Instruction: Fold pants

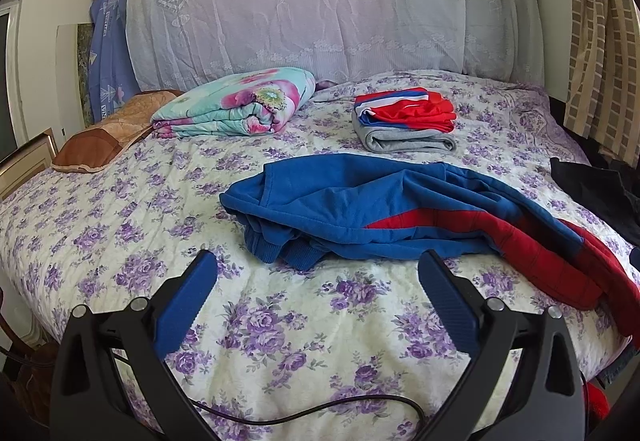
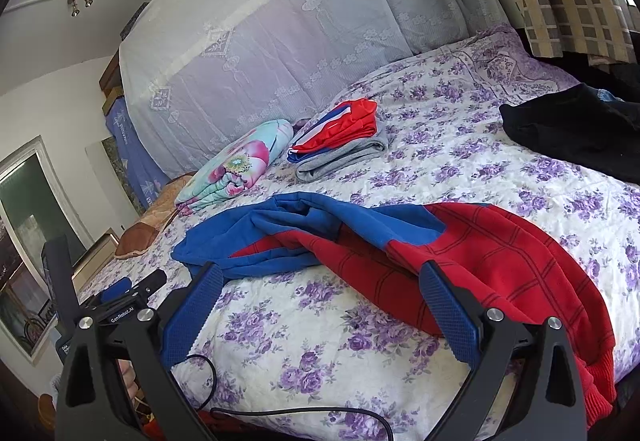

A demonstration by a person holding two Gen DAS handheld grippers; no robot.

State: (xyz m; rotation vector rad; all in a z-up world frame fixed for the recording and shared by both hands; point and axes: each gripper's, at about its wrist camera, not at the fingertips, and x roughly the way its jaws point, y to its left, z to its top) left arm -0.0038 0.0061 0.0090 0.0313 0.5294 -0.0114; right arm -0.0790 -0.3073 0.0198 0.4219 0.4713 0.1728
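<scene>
Blue and red pants (image 1: 380, 209) lie crumpled across the floral bedspread, blue cuffed legs to the left, red waist part to the right; they also show in the right wrist view (image 2: 400, 241). My left gripper (image 1: 318, 261) is open and empty, hovering just before the blue cuffs. My right gripper (image 2: 320, 273) is open and empty, just before the red part, its right finger (image 2: 444, 305) over the red cloth. The left gripper also shows at the left of the right wrist view (image 2: 132, 287).
A stack of folded clothes (image 1: 404, 125) and a folded floral quilt (image 1: 236, 105) lie at the back of the bed (image 1: 120, 209). A brown pillow (image 1: 108, 137) sits at the left. A black garment (image 2: 576, 129) lies at the right. Curtains hang behind.
</scene>
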